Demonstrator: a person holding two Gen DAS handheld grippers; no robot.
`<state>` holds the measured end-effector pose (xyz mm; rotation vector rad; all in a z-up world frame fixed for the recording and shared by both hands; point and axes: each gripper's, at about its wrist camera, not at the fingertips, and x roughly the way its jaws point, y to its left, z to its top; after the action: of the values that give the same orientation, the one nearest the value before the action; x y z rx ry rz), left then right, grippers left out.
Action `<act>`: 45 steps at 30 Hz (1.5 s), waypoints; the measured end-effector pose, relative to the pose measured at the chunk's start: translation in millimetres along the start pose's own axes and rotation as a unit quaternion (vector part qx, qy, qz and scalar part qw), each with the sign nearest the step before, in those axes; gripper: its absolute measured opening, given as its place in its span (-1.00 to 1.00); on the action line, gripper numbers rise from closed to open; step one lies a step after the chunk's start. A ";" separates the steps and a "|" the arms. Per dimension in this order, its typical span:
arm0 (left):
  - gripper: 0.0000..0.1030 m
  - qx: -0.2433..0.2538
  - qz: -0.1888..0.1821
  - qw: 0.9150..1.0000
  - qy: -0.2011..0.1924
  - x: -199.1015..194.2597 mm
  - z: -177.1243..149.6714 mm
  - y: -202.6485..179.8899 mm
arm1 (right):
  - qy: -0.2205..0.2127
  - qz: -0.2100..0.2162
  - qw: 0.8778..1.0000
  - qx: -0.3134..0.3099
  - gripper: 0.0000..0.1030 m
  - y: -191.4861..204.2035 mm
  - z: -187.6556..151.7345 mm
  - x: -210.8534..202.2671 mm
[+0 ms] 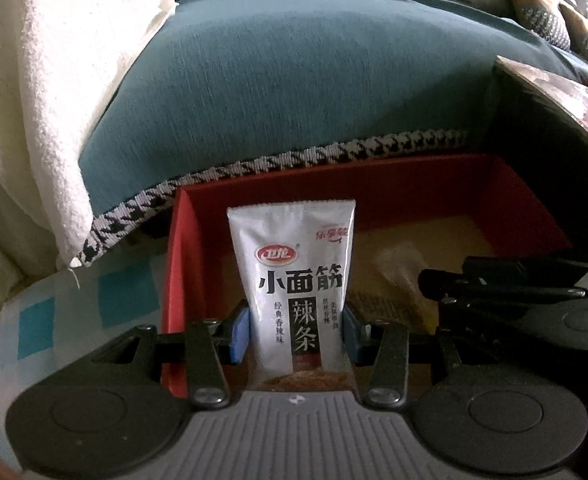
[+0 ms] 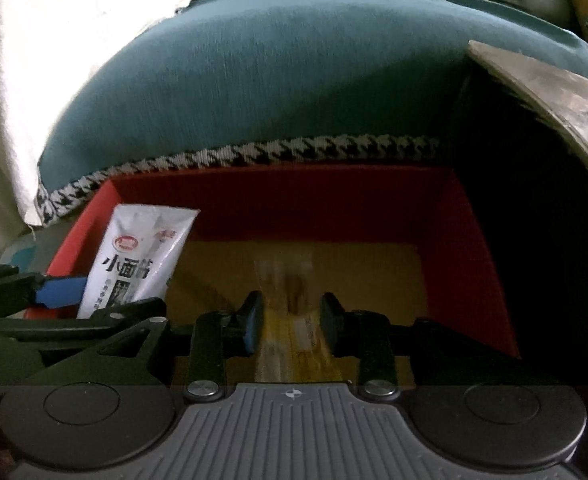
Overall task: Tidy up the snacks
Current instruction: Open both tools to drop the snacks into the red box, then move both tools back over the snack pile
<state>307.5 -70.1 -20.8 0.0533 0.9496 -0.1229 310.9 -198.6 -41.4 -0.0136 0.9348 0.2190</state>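
Left gripper [image 1: 296, 330]: blue pads clamped on both side edges of a white snack packet [image 1: 294, 280], held upright, label facing the camera. Readable print: red oval logo 卫龙, big black 小面筋, black panel with 辣条, small vertical column 经典香辣味. A second small column at the packet's 3 o'clock edge and a red mark at its 1 o'clock corner are too small to read.

The packet sits over the 9 o'clock side of an open red box [image 1: 374, 184], close to the left wall. Box floor is yellow-brown.

Right gripper [image 2: 291, 318]: jaws narrow, pinching a clear-and-yellow wrapped snack [image 2: 289, 336] at centre of the right wrist view. The wrapper is blurred; its printing is not legible. It is over the box floor [image 2: 354, 276], roughly mid-box. Cannot tell if it touches the floor.

From the right wrist view the white packet [image 2: 141, 260] is at 9 o'clock, tilted with its top toward 1 o'clock. One blue pad [image 2: 59, 292] of the left gripper presses on its side. Only 小面 reads cleanly there.

From the left wrist view the right gripper [image 1: 514, 288] is at 3 o'clock, just beside the packet, inside the box.

Surroundings: teal cushion [image 1: 294, 80] with houndstooth trim at 12 o'clock behind the box, a cream blanket [image 1: 53, 80] at 10 o'clock, and a blue-checked cloth [image 1: 73, 308] at 9 o'clock under the box.
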 end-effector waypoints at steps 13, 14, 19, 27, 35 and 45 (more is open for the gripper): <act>0.05 -0.008 0.003 1.000 -0.028 -31.1 1.7 4.3 | -0.024 -0.011 1.000 0.013 0.08 -3.8 -0.1 -25.1; 0.06 -0.008 0.004 1.000 -0.030 -34.9 1.6 5.4 | -0.028 -0.011 0.999 0.014 0.10 -3.4 0.0 -28.8; 0.14 -0.010 0.006 0.999 -0.044 -52.8 -1.4 11.1 | -0.042 -0.005 0.999 0.013 0.22 -1.0 -2.4 -49.4; 0.19 -0.010 0.017 0.998 -0.056 -78.9 -17.0 22.5 | -0.054 0.006 0.999 0.004 0.26 15.8 -8.7 -71.1; 0.20 -0.014 0.018 0.999 -0.047 -92.1 -36.7 32.1 | -0.047 0.013 0.999 0.000 0.27 30.9 -23.7 -83.7; 0.22 -0.034 0.012 0.999 -0.033 -111.6 -66.7 48.7 | -0.031 0.024 0.999 -0.002 0.28 51.6 -49.7 -98.8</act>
<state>195.7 -6.1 30.8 -0.0017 0.8866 -0.0703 204.8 -171.3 12.3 0.0127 0.8727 0.2636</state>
